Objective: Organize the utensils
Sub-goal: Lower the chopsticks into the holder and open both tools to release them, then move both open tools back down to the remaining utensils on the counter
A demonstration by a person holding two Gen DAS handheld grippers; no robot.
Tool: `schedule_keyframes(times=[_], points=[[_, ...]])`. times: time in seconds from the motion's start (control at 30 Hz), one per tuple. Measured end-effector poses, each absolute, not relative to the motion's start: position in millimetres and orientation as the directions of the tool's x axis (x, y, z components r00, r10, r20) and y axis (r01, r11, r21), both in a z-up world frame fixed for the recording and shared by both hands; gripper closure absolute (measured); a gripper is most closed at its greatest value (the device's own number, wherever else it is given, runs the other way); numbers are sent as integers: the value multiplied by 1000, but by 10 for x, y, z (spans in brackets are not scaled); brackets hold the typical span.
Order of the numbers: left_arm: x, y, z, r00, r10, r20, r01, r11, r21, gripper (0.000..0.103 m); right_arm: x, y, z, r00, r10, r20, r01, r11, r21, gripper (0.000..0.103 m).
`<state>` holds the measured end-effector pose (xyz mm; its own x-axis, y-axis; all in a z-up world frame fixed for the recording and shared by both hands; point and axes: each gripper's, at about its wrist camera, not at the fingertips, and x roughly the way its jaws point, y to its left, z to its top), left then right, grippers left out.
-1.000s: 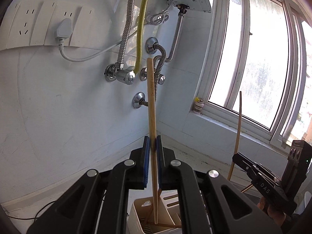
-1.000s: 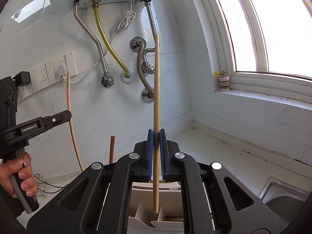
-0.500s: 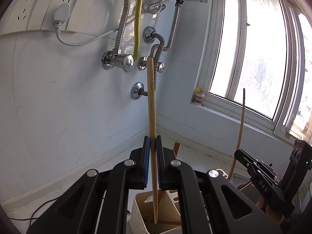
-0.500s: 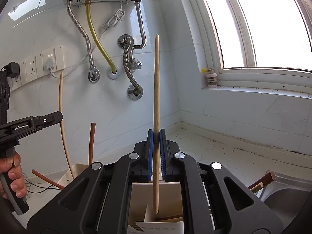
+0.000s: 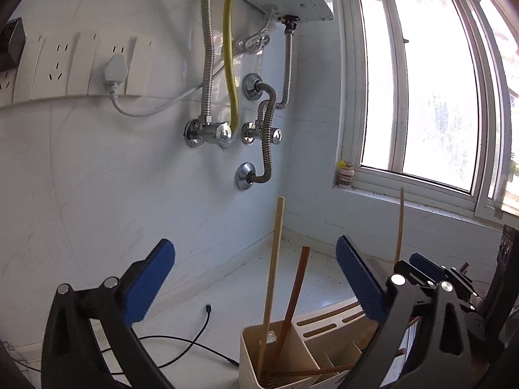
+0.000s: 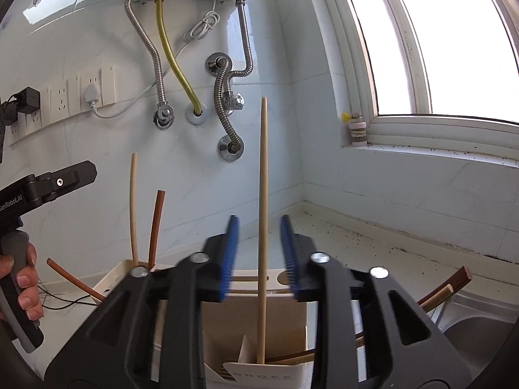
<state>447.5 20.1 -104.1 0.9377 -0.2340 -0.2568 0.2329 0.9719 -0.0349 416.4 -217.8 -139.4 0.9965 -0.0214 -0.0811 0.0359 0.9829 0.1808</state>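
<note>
Chopsticks drop into a cream utensil holder (image 5: 275, 350) as both grippers let go at once. In the left wrist view, the left gripper (image 5: 256, 278) has its blue pads spread wide and opening, with nothing pressed between them; a pale chopstick (image 5: 271, 278) stands loose in the gap, its tip in the holder's near compartment, and a dark brown chopstick (image 5: 293, 295) leans just beside it in the same compartment. Farther right in that view, a second pale stick (image 5: 401, 223) rises above the right gripper's black frame.

In the right wrist view, a person's hand (image 6: 22, 288) grips the left tool's handle at the far left. Centre frame, the right gripper (image 6: 259, 253) is opening too, its pads clear of the long pale chopstick (image 6: 262, 227) that stands upright between them with its foot in the holder's (image 6: 253, 321) front compartment. Beyond the right jaw, two more sticks (image 6: 444, 288), one dark and one pale, jut up near a steel sink (image 6: 476, 317).

The sticks look light, stiff and smooth, so they should slide or tip easily once released. A hold near mid-length, square across the shaft, would likely keep one from swinging.
</note>
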Motion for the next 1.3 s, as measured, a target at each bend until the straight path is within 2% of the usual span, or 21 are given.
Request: schedule_keyframes(times=[0.23, 0.57, 0.67, 0.73, 0.87, 0.93, 1.1, 1.3], points=[[4281, 105, -875, 954, -185, -237, 204, 977, 57, 5, 4072, -2273, -1227, 999, -7, -53, 18, 976, 219, 47], [4012, 221, -566, 970, -122, -212, 138, 988, 65, 5, 3874, -2356, -928, 1000, -3, 1, 2, 980, 201, 47], [3854, 274, -462, 980, -96, -177, 113, 990, 89, 5, 3790, -2356, -801, 999, -12, 35, 6, 983, 186, 37], [3751, 322, -383, 983, -79, -163, 96, 991, 97, 5, 3732, -2338, -708, 998, -12, 57, 2, 985, 170, 34], [3538, 548, -162, 982, -83, -170, 85, 996, 6, 5, 3615, -2242, -529, 996, 12, 94, -25, 991, 135, 26], [3402, 669, -45, 984, -71, -163, 68, 997, -23, 5, 3563, -2166, -453, 994, 33, 108, -47, 992, 121, 25], [3078, 992, 130, 985, -24, -171, 13, 998, -68, 5, 3466, -1909, -355, 989, 106, 105, -118, 986, 115, 24], [2743, 1367, 125, 974, 63, -218, -83, 993, -83, 5, 3339, -1491, -331, 974, 209, 86, -217, 971, 102, 18]])
